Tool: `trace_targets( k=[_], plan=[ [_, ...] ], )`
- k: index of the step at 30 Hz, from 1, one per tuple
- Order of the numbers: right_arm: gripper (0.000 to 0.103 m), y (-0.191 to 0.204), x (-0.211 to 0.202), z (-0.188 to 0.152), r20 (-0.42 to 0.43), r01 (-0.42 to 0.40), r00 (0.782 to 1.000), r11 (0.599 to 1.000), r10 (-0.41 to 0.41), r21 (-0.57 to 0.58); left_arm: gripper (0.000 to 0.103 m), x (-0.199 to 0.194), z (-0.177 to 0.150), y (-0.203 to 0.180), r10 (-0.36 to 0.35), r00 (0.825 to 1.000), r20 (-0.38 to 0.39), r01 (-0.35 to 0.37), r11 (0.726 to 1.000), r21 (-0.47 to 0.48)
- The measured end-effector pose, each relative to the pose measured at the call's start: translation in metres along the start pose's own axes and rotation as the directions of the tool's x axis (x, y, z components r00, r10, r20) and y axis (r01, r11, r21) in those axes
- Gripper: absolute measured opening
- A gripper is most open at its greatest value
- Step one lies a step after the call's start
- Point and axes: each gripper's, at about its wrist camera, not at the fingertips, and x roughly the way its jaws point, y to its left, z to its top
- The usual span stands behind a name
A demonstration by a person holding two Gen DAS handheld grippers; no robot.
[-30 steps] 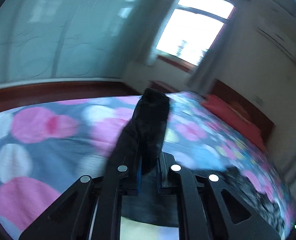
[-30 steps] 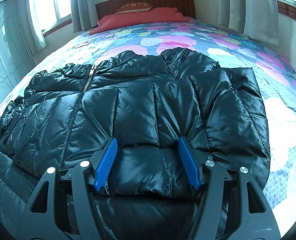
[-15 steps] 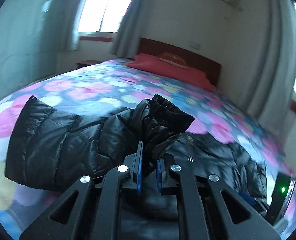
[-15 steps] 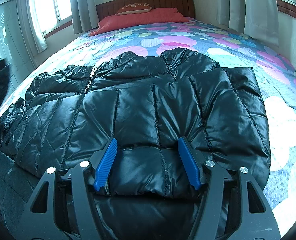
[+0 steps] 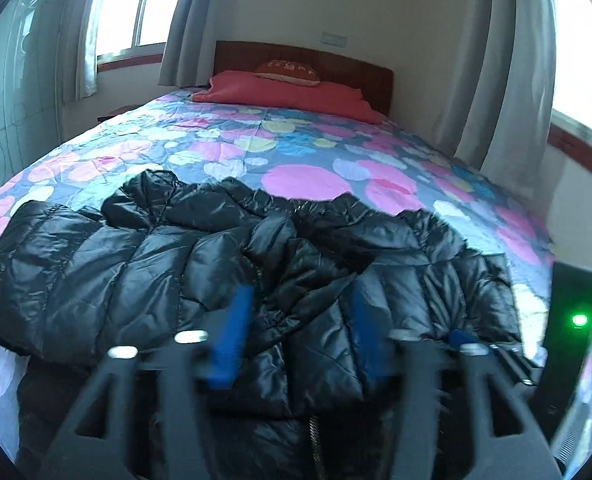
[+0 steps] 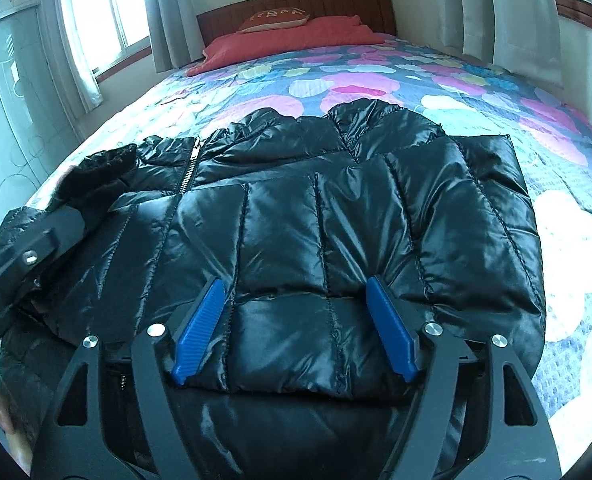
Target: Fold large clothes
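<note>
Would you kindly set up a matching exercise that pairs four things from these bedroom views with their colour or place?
Things:
1. puffer jacket
2. pillow
3. headboard
4. pads of the right tongs

Descriptions:
A. blue, ribbed
B. red, at the far end of the bed
C. shiny black, spread on the bedspread
D. brown wood, against the wall

Pairs: 1-C, 2-B, 3-D, 4-A

Home bedroom: bed (image 6: 436,80), pillow (image 6: 296,36), seemingly curtains (image 6: 508,12)
</note>
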Motion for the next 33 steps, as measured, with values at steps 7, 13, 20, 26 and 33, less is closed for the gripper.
trace_targets(
  k=[7,13,20,26,33],
  plan=[
    [0.073,-0.003,-0.026,0.007,0.026,-0.076,0.997,0.994,0.074,0.081,0.069,-0.048,0.002,0.008,-0.025,0.998,0.057,0.024,0.999,0.029],
    [0.073,0.023,-0.013,0.031,-0.008,-0.186,0.982,0.975,0.189,0.123,0.070,-0.067,-0.003,0.058,0.066,0.996,0.058,-0.065,0.998,-0.012],
    [0.069,0.061,0.041,0.049,-0.087,-0.202,0.974,0.974,0.211,0.105,0.070,-0.073,-0.006,0.120,0.187,0.981,0.055,-0.182,0.980,-0.074],
    [0.024,0.076,0.049,0.048,-0.134,-0.262,0.954,0.964,0.267,0.054,0.070,-0.072,-0.005,0.140,0.214,0.976,0.051,-0.209,0.974,-0.085],
    [0.002,0.053,0.015,0.050,-0.060,-0.271,0.959,0.960,0.275,0.070,0.070,-0.074,0.000,0.145,0.219,0.974,0.061,-0.212,0.972,-0.102]
  ],
)
